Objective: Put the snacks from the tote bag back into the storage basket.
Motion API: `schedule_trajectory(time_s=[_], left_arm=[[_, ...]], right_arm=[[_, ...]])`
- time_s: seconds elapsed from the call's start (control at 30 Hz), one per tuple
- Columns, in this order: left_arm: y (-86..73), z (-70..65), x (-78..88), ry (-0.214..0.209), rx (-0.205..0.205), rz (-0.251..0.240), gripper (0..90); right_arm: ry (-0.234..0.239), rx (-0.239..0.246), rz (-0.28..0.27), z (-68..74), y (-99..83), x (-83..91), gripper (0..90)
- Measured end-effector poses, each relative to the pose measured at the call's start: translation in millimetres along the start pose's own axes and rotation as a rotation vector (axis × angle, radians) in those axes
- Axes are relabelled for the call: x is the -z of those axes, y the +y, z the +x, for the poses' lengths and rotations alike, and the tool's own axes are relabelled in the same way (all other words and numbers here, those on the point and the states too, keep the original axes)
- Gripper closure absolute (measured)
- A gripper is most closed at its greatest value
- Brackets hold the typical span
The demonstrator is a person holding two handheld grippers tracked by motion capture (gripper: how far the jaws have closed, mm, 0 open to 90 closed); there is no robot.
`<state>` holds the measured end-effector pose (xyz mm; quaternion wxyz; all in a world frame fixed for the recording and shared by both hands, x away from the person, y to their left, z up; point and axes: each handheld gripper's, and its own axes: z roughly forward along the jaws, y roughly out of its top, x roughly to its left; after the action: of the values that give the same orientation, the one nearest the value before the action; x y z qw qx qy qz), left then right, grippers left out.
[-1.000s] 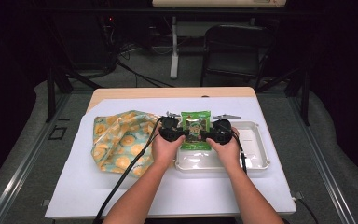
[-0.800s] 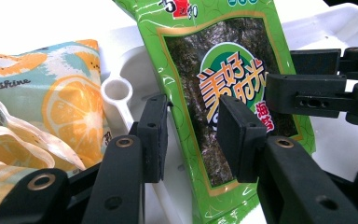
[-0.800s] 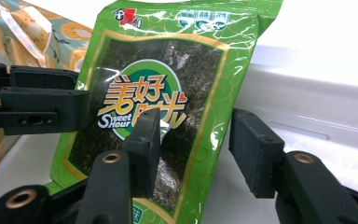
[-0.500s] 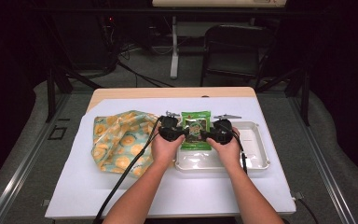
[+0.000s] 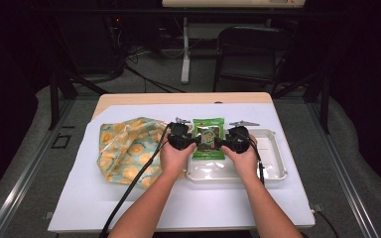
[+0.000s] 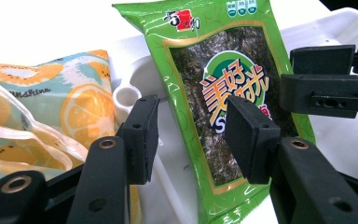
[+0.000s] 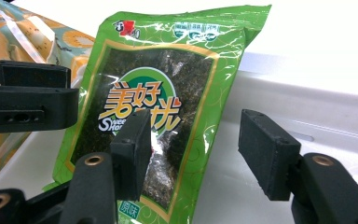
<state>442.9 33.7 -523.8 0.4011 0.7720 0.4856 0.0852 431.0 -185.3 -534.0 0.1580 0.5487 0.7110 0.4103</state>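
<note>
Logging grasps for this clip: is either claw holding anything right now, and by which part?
Nothing is held. Both the left claw and right claw have just been opening; their pads stand clear of the green foil seaweed snack packet.

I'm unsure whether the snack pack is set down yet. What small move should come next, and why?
Probably draw both grippers back and apart. The left gripper and right gripper have just been opening, their pads off the green seaweed packet, which lies across the white tray's left end, so nothing seems left to hold.

Seaweed packet [image 6: 223,93] bottom edge cut off in gripper views.
</note>
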Motion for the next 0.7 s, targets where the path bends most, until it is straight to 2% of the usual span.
schedule_trajectory(time_s=[0.27,0.43,0.7], left_arm=[[1.0,-0.2,3.4,-0.008,-0.001,-0.005,54.8],[1.9,-0.6,5.9,-0.004,-0.004,-0.025,54.8],[3.0,-2.4,11.0,-0.010,-0.008,-0.025,54.4]], right_arm=[[-0.005,0.012,0.005,1.2,0.4,2.5,43.3],[-0.003,0.017,-0.001,2.8,0.7,4.8,43.3],[-0.001,0.028,-0.009,5.4,1.6,9.7,43.1]])
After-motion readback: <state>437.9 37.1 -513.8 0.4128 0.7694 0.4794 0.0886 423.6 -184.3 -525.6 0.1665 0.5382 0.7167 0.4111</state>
